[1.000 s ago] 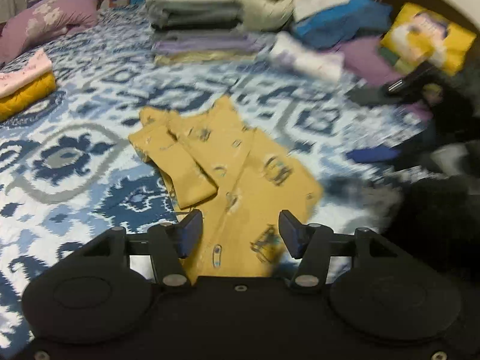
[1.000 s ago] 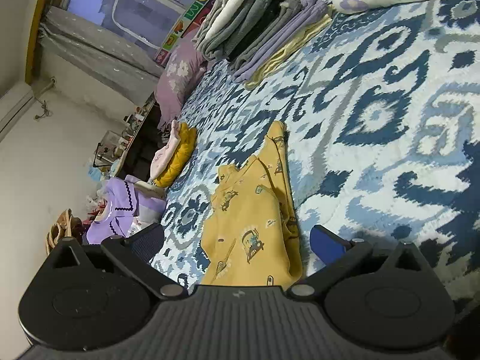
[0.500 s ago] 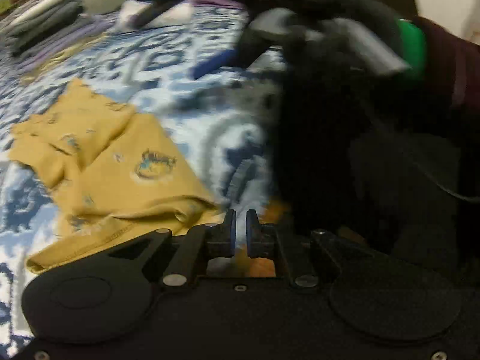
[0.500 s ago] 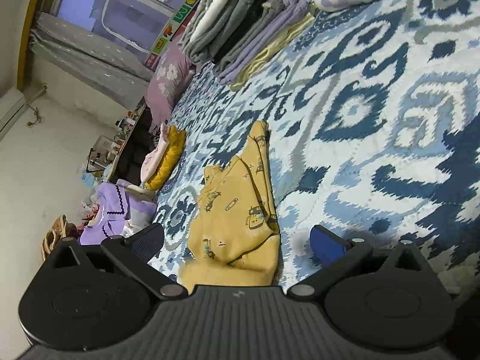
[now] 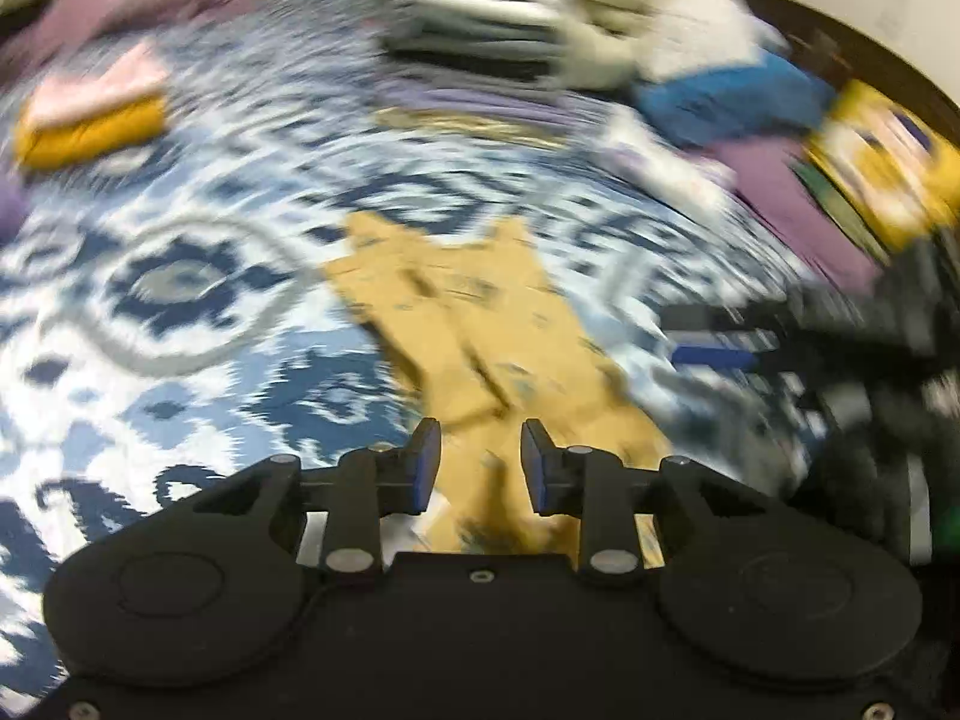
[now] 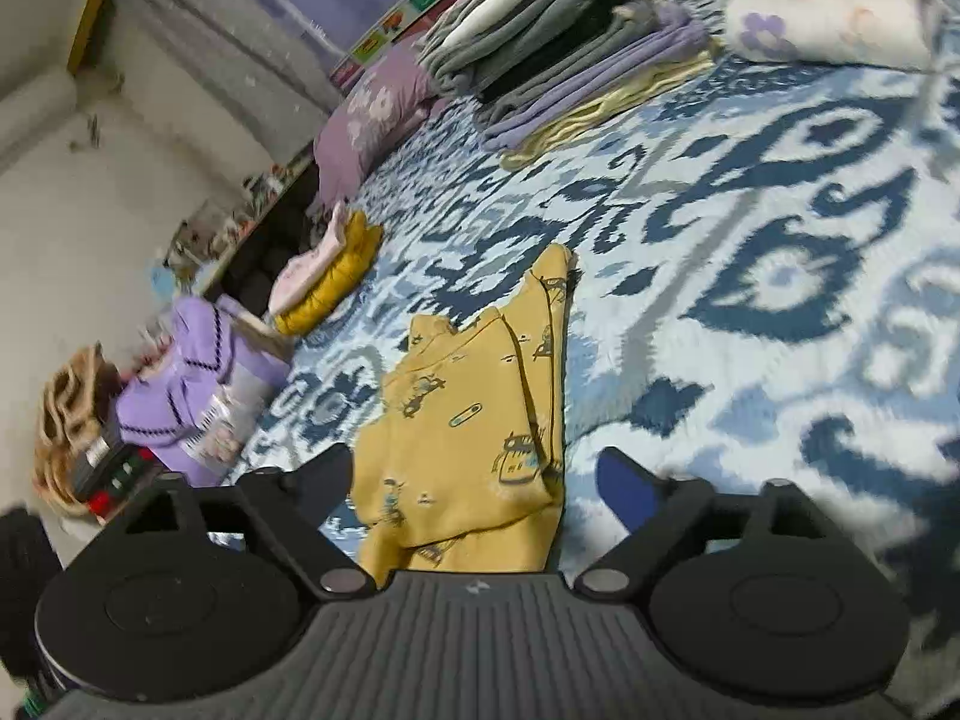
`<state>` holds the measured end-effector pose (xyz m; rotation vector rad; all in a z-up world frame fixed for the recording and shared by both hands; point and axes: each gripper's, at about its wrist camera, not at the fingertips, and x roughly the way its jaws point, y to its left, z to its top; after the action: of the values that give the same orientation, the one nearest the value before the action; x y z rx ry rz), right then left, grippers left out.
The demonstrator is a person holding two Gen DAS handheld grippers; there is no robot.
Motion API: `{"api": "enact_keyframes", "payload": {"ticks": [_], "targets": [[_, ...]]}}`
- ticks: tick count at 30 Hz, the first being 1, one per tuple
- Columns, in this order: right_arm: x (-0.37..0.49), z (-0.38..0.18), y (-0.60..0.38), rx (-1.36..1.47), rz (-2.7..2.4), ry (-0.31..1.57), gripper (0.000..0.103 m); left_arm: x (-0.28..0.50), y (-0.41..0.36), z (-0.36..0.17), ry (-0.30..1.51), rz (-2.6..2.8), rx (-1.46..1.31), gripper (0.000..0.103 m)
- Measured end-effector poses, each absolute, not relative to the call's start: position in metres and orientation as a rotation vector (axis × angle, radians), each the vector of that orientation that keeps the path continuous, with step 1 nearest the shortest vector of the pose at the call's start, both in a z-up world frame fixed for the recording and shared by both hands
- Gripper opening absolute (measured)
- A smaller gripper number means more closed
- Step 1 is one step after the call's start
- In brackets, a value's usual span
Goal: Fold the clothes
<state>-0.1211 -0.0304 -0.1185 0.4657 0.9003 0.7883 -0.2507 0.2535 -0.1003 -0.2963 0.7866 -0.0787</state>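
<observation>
One blue-white patterned bedspread (image 6: pixel 750 192); folded stack (image 6: pixel 540 54) near curtained window (image 6: pixel 252 18).

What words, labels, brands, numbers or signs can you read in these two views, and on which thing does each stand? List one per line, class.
None can be read.
Coloured panel strip by the window: pictures and marks, too small to read.
Yellow garment: printed drawings only, no lettering seen.
Left wrist view: too blurred for any text.
</observation>
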Motion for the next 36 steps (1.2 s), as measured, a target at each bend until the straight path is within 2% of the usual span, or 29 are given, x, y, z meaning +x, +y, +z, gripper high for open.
{"api": "enact_keyframes", "payload": {"ticks": [5, 6, 9, 11, 14, 15, 16, 17, 18, 19, 20, 23, 31, 33, 34, 36], "targets": [[-0.095, -0.135, -0.015, 0.464, 0.767, 0.941, 0.080, -0.213, 0.273, -0.117, 0.819, -0.008, -0.437, 0.028], [-0.088, -0.140, -0.013, 0.475, 0.761, 0.949, 0.080, -0.205, 0.277, -0.120, 0.823, 0.001, -0.460, 0.030], [-0.072, -0.150, -0.008, 0.515, 0.758, 0.953, 0.080, -0.183, 0.287, -0.130, 0.838, 0.015, -0.522, 0.044], [-0.060, -0.154, -0.004, 0.544, 0.767, 0.946, 0.080, -0.168, 0.289, -0.136, 0.844, 0.014, -0.540, 0.044], [-0.044, -0.159, 0.004, 0.565, 0.795, 0.936, 0.079, -0.149, 0.288, -0.142, 0.825, -0.010, -0.528, 0.039], [-0.040, -0.160, 0.008, 0.560, 0.812, 0.930, 0.077, -0.145, 0.287, -0.143, 0.818, -0.021, -0.514, 0.026], [-0.036, -0.162, 0.013, 0.554, 0.832, 0.934, 0.067, -0.140, 0.286, -0.144, 0.816, -0.033, -0.498, 0.019], [-0.033, -0.164, 0.017, 0.548, 0.852, 0.940, 0.047, -0.137, 0.285, -0.145, 0.809, -0.044, -0.483, 0.018], [-0.029, -0.167, 0.021, 0.547, 0.871, 0.960, 0.035, -0.136, 0.286, -0.145, 0.800, -0.056, -0.466, 0.015], [-0.025, -0.170, 0.025, 0.548, 0.882, 0.982, 0.019, -0.136, 0.287, -0.144, 0.790, -0.070, -0.449, 0.014], [-0.023, -0.172, 0.026, 0.552, 0.886, 0.989, 0.014, -0.136, 0.287, -0.142, 0.776, -0.081, -0.429, 0.014], [-0.017, -0.167, 0.031, 0.550, 0.877, 0.995, 0.013, -0.132, 0.289, -0.128, 0.716, -0.097, -0.351, 0.012], [0.024, -0.106, 0.057, 0.499, 0.950, 0.786, 0.012, -0.100, 0.328, -0.088, 0.541, -0.065, -0.310, 0.011], [0.041, -0.095, 0.067, 0.477, 0.939, 0.746, 0.012, -0.086, 0.337, -0.087, 0.519, -0.030, -0.310, 0.014], [0.051, -0.093, 0.073, 0.468, 0.923, 0.742, 0.015, -0.079, 0.340, -0.089, 0.530, -0.002, -0.316, 0.021], [0.066, -0.091, 0.082, 0.443, 0.883, 0.751, 0.031, -0.074, 0.345, -0.095, 0.549, 0.035, -0.325, 0.029]]}}
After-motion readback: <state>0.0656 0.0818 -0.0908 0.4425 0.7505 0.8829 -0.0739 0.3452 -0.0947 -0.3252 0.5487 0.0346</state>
